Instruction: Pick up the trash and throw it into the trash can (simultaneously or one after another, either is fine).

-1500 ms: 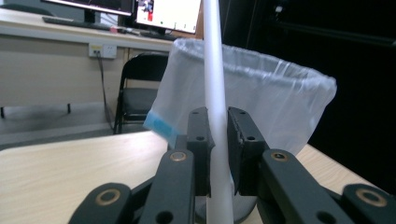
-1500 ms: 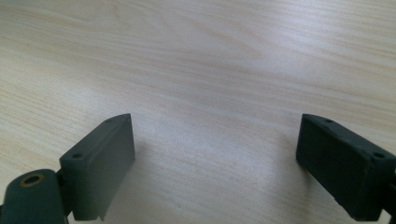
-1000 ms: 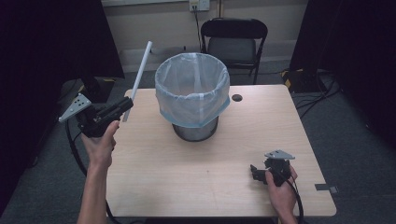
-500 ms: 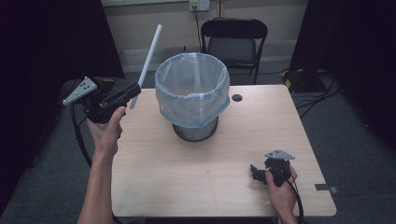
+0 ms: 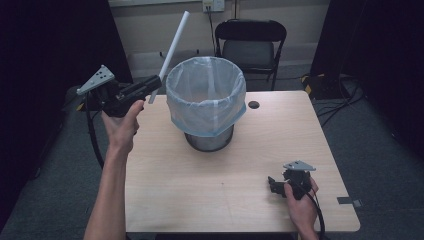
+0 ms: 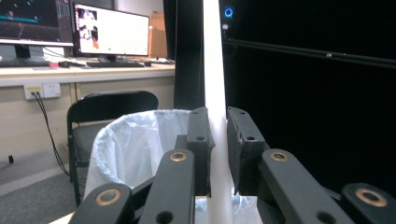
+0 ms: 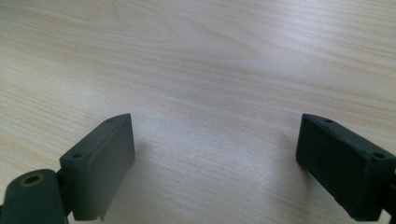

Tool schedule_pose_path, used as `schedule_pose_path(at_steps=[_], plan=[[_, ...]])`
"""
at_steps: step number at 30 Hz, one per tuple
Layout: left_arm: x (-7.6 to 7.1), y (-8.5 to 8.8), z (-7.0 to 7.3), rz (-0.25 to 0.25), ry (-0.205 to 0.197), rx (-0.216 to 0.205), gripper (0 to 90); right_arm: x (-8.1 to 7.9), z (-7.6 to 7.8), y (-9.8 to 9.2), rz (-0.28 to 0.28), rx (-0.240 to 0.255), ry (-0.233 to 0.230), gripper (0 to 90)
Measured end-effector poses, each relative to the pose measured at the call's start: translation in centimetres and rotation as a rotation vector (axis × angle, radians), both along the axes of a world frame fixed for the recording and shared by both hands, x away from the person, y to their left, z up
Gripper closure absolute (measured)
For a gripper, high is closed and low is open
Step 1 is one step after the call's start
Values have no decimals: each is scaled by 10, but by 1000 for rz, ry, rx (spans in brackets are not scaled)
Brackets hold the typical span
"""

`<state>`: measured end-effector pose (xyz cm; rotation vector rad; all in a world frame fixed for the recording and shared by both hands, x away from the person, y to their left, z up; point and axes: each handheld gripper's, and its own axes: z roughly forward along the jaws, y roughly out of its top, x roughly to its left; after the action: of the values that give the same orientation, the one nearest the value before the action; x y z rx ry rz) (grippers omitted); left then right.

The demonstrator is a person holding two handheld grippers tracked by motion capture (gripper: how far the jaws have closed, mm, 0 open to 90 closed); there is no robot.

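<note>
white plastic tube: long, straight, plain, tilted toward 1 o'clock, at 10 o'clock of lined bin | left hand-held gripper: clenched on tube's lower end | right hand-held gripper: released, jaws wide over table

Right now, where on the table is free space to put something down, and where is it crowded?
The table is bare in front of the bin, between the left forearm and the right gripper, and also right of the bin, past the small hole. It is crowded at the bin's left, where the left gripper holds the white tube.
</note>
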<state>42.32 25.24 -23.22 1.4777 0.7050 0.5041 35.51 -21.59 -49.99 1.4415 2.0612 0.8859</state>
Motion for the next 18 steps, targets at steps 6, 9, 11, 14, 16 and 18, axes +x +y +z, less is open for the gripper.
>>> schedule_pose_path(at_steps=[6, 9, 11, 14, 16, 18], plan=[[9, -13, 7, -29, -7, -6, 805, 0, 0, 0, 0, 0, 0, 107], [11, -19, 13, -41, -13, -1, 805, 0, 0, 0, 0, 0, 0, 107], [11, -22, 14, -46, -15, -12, 805, 0, 0, 0, 0, 0, 0, 107], [17, -32, 15, -64, -12, -7, 805, 0, 0, 0, 0, 0, 0, 107], [20, -36, 15, -73, -12, -13, 805, 0, 0, 0, 0, -1, 0, 107], [24, -41, 17, -80, -12, -8, 806, 0, 0, 0, 0, -1, 0, 107]])
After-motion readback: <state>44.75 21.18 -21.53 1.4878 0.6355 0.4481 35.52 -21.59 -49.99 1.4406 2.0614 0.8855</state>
